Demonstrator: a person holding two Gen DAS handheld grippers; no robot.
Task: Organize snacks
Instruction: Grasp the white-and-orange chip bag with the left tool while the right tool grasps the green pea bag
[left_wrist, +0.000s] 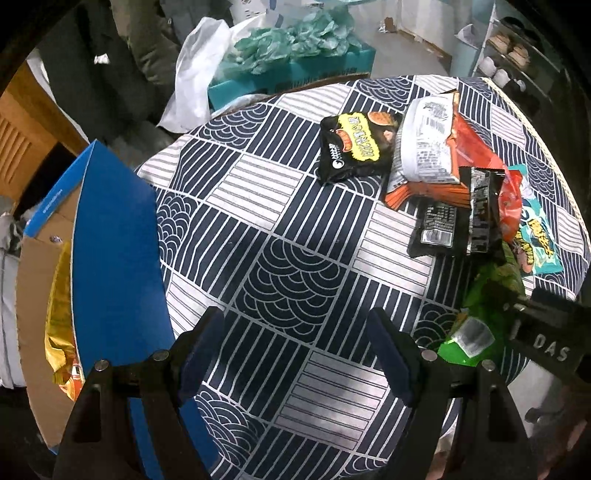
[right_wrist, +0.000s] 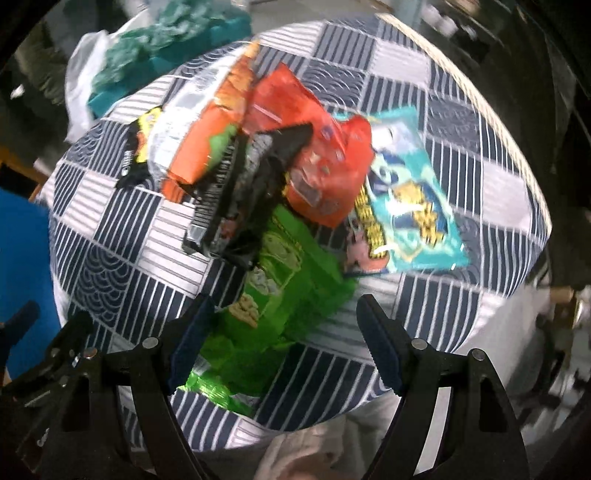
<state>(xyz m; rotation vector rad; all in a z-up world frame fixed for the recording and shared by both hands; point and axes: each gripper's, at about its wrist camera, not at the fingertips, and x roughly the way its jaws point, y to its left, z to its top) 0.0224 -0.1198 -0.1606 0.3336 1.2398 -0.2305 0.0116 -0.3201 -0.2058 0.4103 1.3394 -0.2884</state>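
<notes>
The snacks are lying in a loose heap on the far right part of the table (left_wrist: 280, 236), which is wearing a navy and white patterned cloth. A green bag (right_wrist: 284, 295) is sitting nearest the right gripper (right_wrist: 284, 343), lying between its spread fingers from the camera's angle, though whether the pads are touching it I cannot tell through the blur. Above it, a black packet (right_wrist: 236, 199) is overlapping a red bag (right_wrist: 325, 166), and a teal bag (right_wrist: 410, 206) is lying just beside the red one, towards the table's right edge. An orange packet (left_wrist: 436, 192) with a white-backed bag (left_wrist: 424, 144) on top is resting further back, and a black and yellow bag (left_wrist: 354, 147) is sitting a little apart on the left of the pile.

The left gripper (left_wrist: 295, 350) is hovering over bare cloth with its fingers wide apart, gripping nothing. To its left, an open cardboard box (left_wrist: 33, 302) with a blue flap (left_wrist: 114, 258) is standing against the table edge, and a gold bag (left_wrist: 59, 317) is lying inside it. Beyond the table, a white plastic bag (left_wrist: 195, 74) and a teal box (left_wrist: 295, 74) heaped with pale green wrappers are sitting on the floor.
</notes>
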